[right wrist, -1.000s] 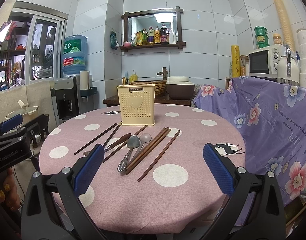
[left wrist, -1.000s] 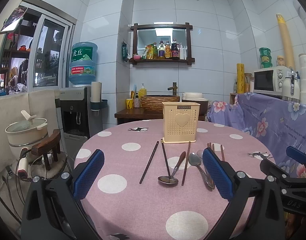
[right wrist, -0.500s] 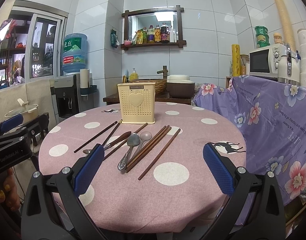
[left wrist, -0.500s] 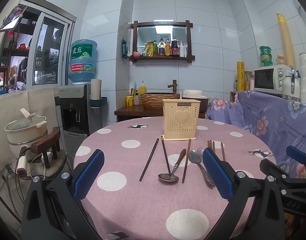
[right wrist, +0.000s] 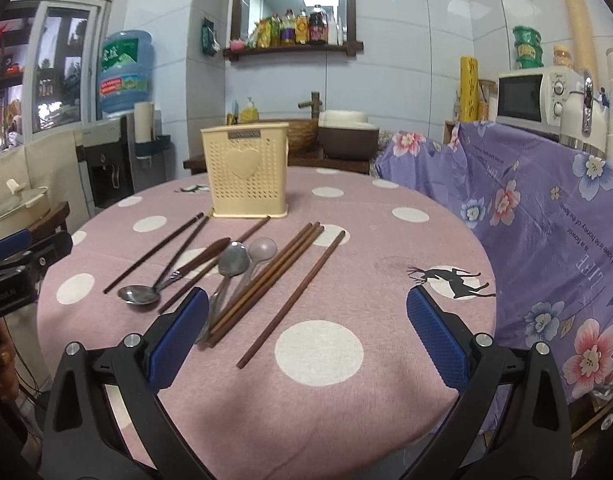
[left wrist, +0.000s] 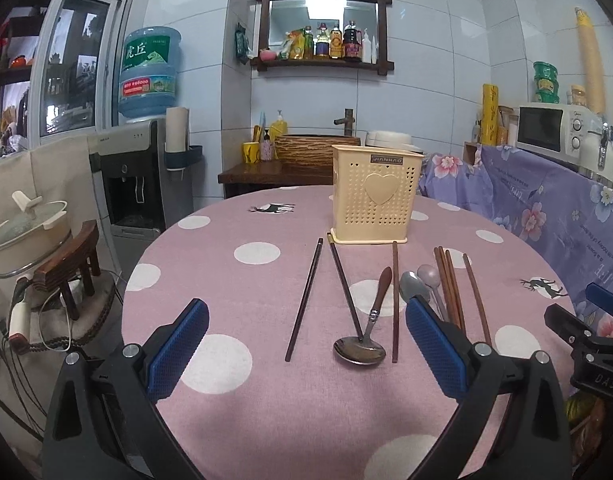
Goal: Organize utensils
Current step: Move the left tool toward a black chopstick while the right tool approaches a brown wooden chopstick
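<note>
Utensils [left wrist: 362, 320] loose; both tools gaping.

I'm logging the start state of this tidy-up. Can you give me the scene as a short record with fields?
surface: round table, pink polka-dot cloth
holder: cream utensil holder, upright at the far side
chopsticks: brown chopsticks lying loose, none in the holder
spoons: wooden-handled spoon, two more spoons beside it
left tool: open, holding nothing
right tool: open, holding nothing
progress: not yet begun

Home kitchen: microwave [left wrist: 546, 133], water dispenser [left wrist: 132, 184].
</note>
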Demonstrator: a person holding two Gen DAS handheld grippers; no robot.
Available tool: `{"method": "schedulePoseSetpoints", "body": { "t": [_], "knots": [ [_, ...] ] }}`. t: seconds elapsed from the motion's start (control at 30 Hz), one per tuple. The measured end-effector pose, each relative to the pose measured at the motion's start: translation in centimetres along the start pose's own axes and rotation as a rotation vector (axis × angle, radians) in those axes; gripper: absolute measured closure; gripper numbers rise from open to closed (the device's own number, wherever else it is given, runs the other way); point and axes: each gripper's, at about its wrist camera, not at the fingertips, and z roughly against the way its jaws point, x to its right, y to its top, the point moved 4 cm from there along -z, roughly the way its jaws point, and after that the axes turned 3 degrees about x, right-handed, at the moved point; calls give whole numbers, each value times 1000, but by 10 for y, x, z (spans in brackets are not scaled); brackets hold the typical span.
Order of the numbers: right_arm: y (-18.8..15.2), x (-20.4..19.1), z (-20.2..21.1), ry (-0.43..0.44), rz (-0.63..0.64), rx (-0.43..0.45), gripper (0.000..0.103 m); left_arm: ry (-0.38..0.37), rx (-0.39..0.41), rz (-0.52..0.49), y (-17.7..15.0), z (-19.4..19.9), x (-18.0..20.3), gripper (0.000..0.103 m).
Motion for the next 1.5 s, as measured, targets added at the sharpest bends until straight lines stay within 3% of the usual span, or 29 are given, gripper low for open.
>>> {"method": "schedulePoseSetpoints", "body": {
  "t": [0.27, 0.53, 0.87, 1.0, 1.2, 1.33, 1.5],
  "knots": [
    [7, 8, -55, 13, -41, -156, 5, 3, -172, -76, 4, -55, -5, 9],
    [9, 14, -82, 2, -70, -218, 5, -6, -301, 34, -3, -81, -34, 16],
    [9, 20, -110, -12, -96, -288, 6, -61, -418, 16, 2, -116, -21, 43],
    [12, 33, -122, -31, -138, -318, 19, -60, -461, -57, 9, -141, -12, 56],
    [23, 43, -154, -31, -201, -394, 39, -60, -492, -129, 21, -167, -11, 61],
    [34, 40, -178, -52, -201, -430, 53, -95, -532, -108, 27, -184, -10, 63],
    [38, 37, -201, -82, -225, -471, 63, -114, -565, -91, 30, -206, -4, 66]
  ]
}}
